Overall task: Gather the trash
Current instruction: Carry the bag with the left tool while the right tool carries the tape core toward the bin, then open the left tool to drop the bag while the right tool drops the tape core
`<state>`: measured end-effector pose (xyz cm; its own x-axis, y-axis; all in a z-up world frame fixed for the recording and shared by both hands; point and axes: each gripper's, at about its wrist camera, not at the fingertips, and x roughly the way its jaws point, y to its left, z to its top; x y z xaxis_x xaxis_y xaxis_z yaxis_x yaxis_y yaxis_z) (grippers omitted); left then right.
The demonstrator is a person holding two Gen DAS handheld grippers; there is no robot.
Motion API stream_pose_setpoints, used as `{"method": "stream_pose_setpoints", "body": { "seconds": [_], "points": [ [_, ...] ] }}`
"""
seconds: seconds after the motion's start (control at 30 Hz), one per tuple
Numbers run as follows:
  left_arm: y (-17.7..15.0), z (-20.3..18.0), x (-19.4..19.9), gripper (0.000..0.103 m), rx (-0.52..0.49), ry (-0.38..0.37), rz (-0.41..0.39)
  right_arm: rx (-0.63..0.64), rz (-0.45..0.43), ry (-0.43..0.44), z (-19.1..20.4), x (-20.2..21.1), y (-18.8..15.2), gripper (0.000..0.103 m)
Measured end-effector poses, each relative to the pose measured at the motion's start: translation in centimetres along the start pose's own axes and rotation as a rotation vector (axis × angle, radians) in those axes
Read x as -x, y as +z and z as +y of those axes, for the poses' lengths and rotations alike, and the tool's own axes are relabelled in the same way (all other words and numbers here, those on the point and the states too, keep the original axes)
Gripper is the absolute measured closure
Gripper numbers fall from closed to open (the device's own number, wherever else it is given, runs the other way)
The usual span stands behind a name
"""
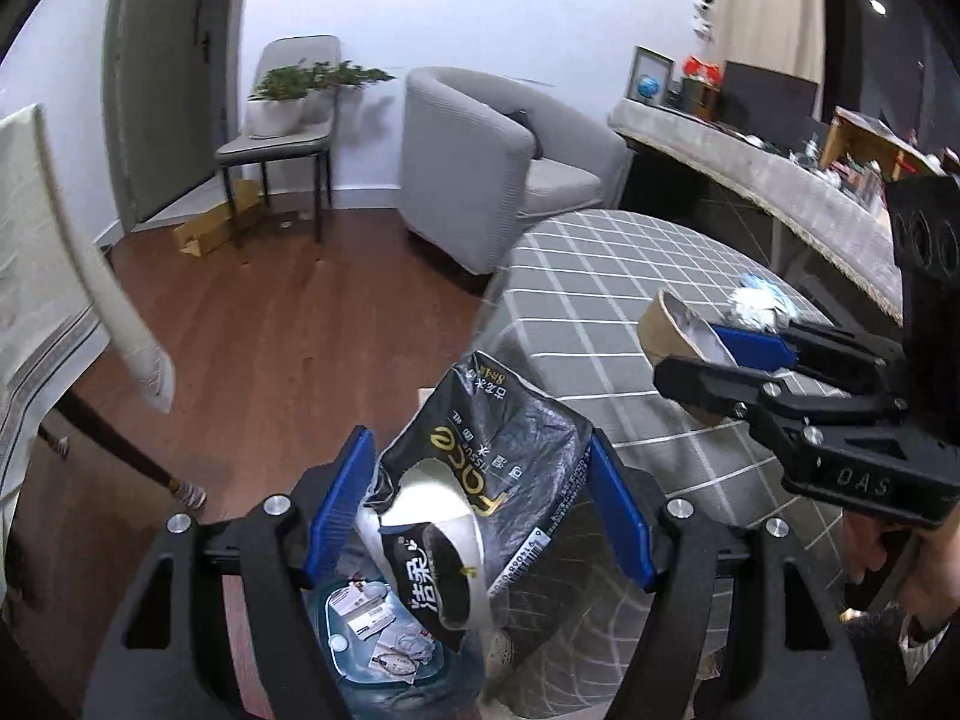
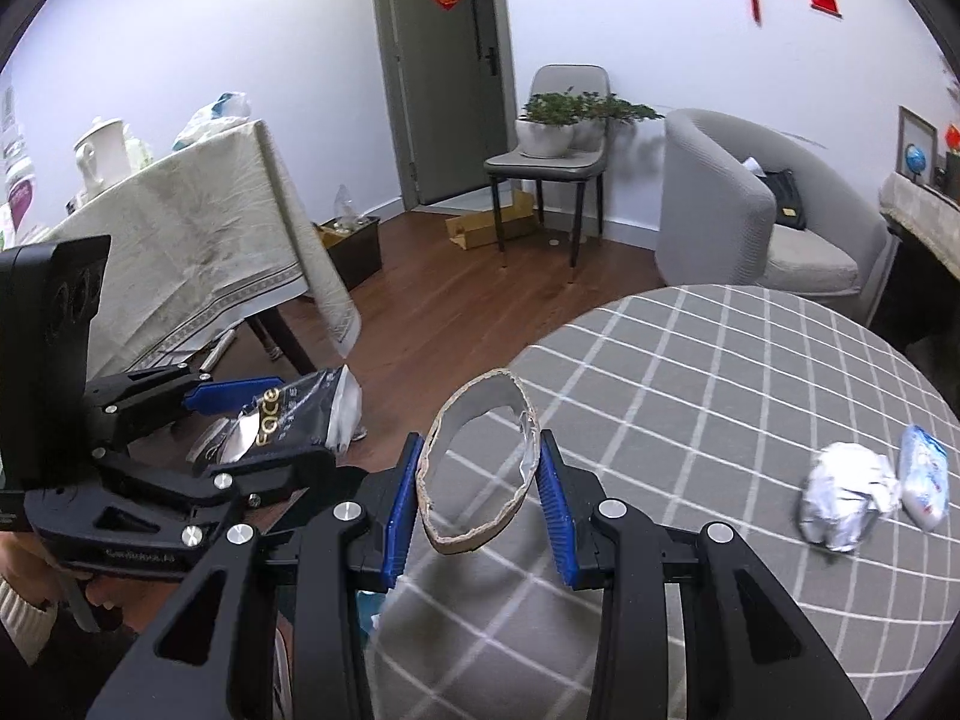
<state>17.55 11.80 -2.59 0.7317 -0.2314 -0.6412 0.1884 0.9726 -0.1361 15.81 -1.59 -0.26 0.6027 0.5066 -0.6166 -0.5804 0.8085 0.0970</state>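
Note:
My left gripper (image 1: 480,438) is shut on a crumpled black tissue-pack wrapper (image 1: 480,480), its blue pads pressing both sides. Under the wrapper stands a bin with a blue liner (image 1: 414,697) holding paper scraps. My right gripper (image 2: 480,438) is shut on a squashed cardboard ring (image 2: 474,468) above the edge of the round table with a grey checked cloth (image 2: 720,372). The left wrist view shows the right gripper (image 1: 690,354) with the ring (image 1: 660,324) at the right. The left gripper (image 2: 306,420) and wrapper (image 2: 282,414) appear at the left of the right wrist view.
A crumpled foil ball (image 2: 840,504) and a blue-white packet (image 2: 924,480) lie on the checked cloth. A grey armchair (image 2: 750,210) and a chair with plants (image 2: 552,150) stand behind. A beige-clothed table (image 2: 198,252) is at left, a shelf (image 1: 780,180) at right.

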Motion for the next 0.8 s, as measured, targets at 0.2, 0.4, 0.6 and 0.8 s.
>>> {"method": "stream_pose_setpoints", "body": {
  "seconds": [0.2,0.4,0.6,0.8],
  "points": [
    [-1.1,3.3,1.0,0.030,0.059,0.066,-0.002,0.020,0.010,0.035,2.5,-1.5,0.1,0.065],
    [-2.6,6.2,0.2,0.030,0.110,0.117,0.056,0.038,0.024,0.066,4.8,-2.9,0.2,0.065],
    [-5.0,9.1,-1.6,0.030,0.158,0.158,0.162,0.051,0.054,0.108,7.0,-5.0,0.5,0.065],
    [-7.7,10.9,-3.9,0.030,0.153,0.202,0.273,0.087,0.116,0.128,9.7,-7.7,-0.5,0.065]
  ]
}}
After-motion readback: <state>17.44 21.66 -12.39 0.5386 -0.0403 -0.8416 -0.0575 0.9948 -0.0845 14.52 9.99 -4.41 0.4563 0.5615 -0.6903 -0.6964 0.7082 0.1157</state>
